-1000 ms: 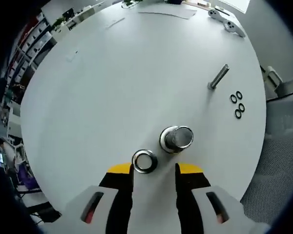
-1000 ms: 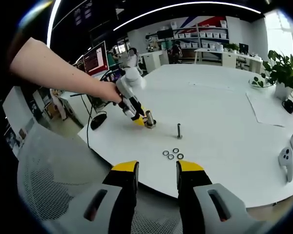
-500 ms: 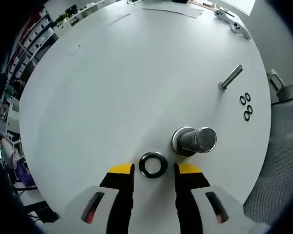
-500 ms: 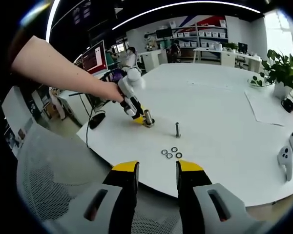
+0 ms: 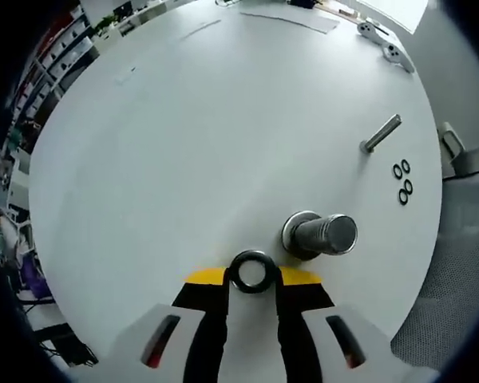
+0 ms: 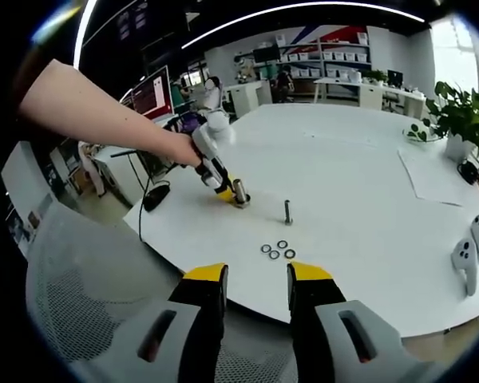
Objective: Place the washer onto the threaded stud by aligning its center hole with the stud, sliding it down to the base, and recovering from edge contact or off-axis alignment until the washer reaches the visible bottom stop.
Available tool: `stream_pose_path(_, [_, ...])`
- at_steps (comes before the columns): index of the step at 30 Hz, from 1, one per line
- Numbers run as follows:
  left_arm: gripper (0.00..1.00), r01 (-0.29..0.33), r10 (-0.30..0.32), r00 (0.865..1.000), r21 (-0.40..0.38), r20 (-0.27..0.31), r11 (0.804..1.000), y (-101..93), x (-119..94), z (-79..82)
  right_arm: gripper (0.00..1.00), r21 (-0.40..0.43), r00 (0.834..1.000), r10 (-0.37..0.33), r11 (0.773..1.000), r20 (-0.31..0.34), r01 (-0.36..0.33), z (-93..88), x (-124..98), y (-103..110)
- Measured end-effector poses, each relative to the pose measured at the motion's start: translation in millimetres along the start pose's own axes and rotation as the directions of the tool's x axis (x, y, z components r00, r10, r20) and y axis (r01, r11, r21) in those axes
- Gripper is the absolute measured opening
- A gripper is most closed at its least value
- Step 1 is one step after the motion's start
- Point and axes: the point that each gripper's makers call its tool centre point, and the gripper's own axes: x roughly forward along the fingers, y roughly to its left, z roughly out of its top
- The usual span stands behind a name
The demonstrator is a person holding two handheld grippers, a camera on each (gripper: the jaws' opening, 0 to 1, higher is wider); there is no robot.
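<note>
White round table [image 5: 184, 144] carries everything; in the right gripper view the same table [image 6: 359, 191] sits in an open office with shelving at the back and a potted plant [image 6: 455, 120] at its right edge. A mesh chair back [image 6: 80, 295] is below the table's near edge in the right gripper view. A person's bare arm [image 6: 96, 112] reaches in from the left of that view, holding the left gripper [image 6: 223, 191] down at the tabletop. Left gripper [image 5: 252, 275]: jaws drawn in close on either side of a dark ring, the washer [image 5: 252, 271], which lies flat on the table between the yellow tips; they look to be touching its rim, so gripping it. Just beside the washer stands a stubby metal cylinder on a flanged base [image 5: 318, 235]. Well apart from it, the threaded stud [image 5: 381, 133] stands upright on the table; seen also at [image 6: 288, 211]. Near the stud lie three small black rings [image 5: 402, 182] in a cluster, same group at [image 6: 276, 250]. Right gripper [image 6: 254, 279]: jaws spread apart, nothing between them, held off the table's near edge, well apart from the stud. Two white controllers [image 6: 469, 254] rest at the far right of the table.
</note>
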Motion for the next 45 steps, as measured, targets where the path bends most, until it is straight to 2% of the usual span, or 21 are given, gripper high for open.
stream_pose_path(2, [0.2, -0.002, 0.002, 1.0, -0.013, 0.008, 1.0, -3.9, -2, -0.8, 0.32, -0.001, 1.0, -0.001, 1.0, -0.001, 0.001, -0.3, 0, 0])
stream_pose_path(5, [0.2, -0.005, 0.004, 1.0, -0.023, -0.018, 1.0, -13.4, -4, -6.2, 0.32, -0.001, 1.0, -0.002, 1.0, -0.002, 0.002, -0.4, 0, 0])
stream_pose_path(13, [0.2, -0.002, -0.001, 0.997, -0.028, -0.076, 1.0, -33.9, -14, -31.1, 0.32, -0.004, 1.0, 0.0, 1.0, 0.0, 0.0, 0.0, 0, 0])
stream_pose_path(16, [0.2, -0.001, -0.002, 0.995, -0.028, -0.095, 1.0, -31.4, -15, -37.6, 0.32, -0.007, 1.0, 0.002, 1.0, 0.0, -0.002, 0.3, 0, 1])
stream_pose_path(24, [0.2, -0.015, 0.009, 0.995, -0.054, -0.097, 0.998, -46.0, -16, -53.9, 0.32, -0.011, 1.0, 0.009, 1.0, 0.003, -0.009, 1.2, 0, 2])
stream_pose_path(27, [0.2, -0.009, 0.003, 0.994, -0.048, -0.11, 0.999, -50.5, -17, -60.4, 0.32, -0.014, 1.0, 0.012, 1.0, 0.001, -0.012, 0.9, 0, 3])
stream_pose_path(30, [0.2, 0.003, -0.003, 0.992, -0.005, -0.127, 1.0, -55.9, -20, -68.8, 0.32, -0.017, 1.0, 0.017, 1.0, 0.0, -0.017, 0.8, 1, 4])
stream_pose_path(39, [0.22, -0.024, 0.015, 0.992, -0.07, -0.122, 0.997, -55.6, -21, -74.6, 0.32, -0.023, 1.0, 0.027, 0.999, -0.004, -0.027, -0.4, 1, 6])
stream_pose_path(45, [0.22, -0.014, 0.005, 0.993, -0.074, -0.119, 0.997, -55.5, -21, -74.8, 0.32, -0.024, 1.0, 0.027, 0.999, -0.004, -0.027, -0.4, 1, 6])
